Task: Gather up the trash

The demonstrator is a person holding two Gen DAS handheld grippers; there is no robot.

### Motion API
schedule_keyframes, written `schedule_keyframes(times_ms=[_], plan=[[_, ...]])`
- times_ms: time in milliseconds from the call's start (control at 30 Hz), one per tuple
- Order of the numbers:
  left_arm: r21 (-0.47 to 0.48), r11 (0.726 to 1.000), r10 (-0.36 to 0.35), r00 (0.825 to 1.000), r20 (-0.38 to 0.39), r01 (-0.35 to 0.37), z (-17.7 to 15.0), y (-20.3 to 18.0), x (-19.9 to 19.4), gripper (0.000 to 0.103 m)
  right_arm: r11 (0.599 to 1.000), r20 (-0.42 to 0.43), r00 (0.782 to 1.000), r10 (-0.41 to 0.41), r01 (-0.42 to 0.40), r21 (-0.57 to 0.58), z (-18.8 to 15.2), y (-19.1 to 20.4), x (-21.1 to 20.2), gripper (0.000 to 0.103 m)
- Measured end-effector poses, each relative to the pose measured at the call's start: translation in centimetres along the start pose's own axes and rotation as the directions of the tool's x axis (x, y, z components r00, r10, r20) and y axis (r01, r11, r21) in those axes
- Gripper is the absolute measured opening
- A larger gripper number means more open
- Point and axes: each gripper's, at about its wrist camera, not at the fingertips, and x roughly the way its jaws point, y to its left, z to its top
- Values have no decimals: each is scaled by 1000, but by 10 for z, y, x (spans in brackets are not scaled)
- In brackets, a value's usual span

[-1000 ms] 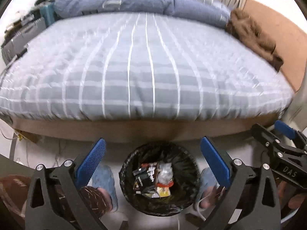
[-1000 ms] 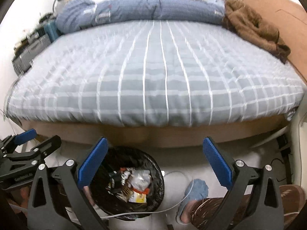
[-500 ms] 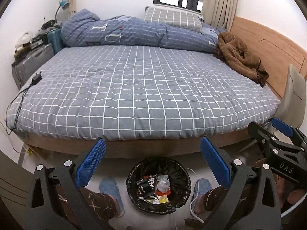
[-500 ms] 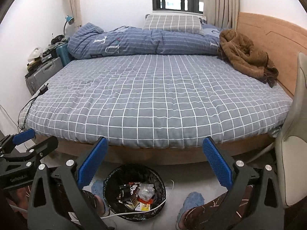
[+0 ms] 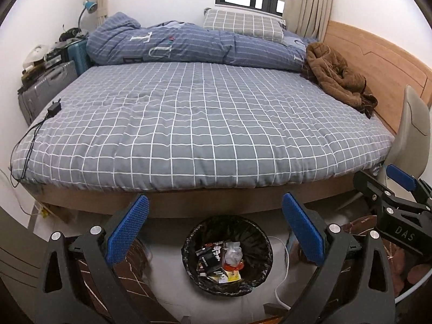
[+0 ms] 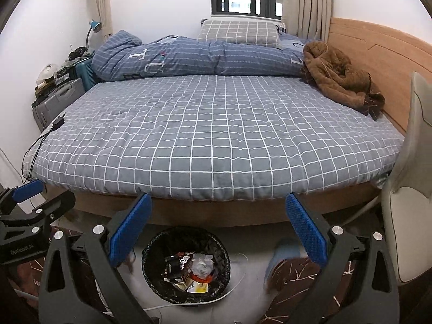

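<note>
Left gripper (image 5: pixel 214 226): jaws spread wide, nothing between the blue ribbed pads.
Right gripper (image 6: pixel 218 226): likewise splayed apart and empty; black body, "DAS" readable in the left wrist view.
Trash bin (image 5: pixel 226 256): round, lined with a crinkly black plastic bag, on the floor just below and between the left gripper's fingers; below and left of centre under the right gripper.
Trash (image 6: pixel 198 271): crumpled clear wrapper, black cartons with white lettering too small to read, yellow packet, all inside the bin.
Bed (image 5: pixel 205 118): ahead of both grippers, grey quilted cover with white grid.
Brown fleece jacket (image 6: pixel 340 77): heaped far right on the bed.
</note>
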Motion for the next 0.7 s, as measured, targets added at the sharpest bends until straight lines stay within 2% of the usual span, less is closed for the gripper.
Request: schedule_keyframes(times_ms=[700], plan=[[7, 1000, 15, 1000, 16, -15, -9, -5, -4, 97, 1000, 5, 1000, 8, -8, -1, -10, -1, -6, 95]])
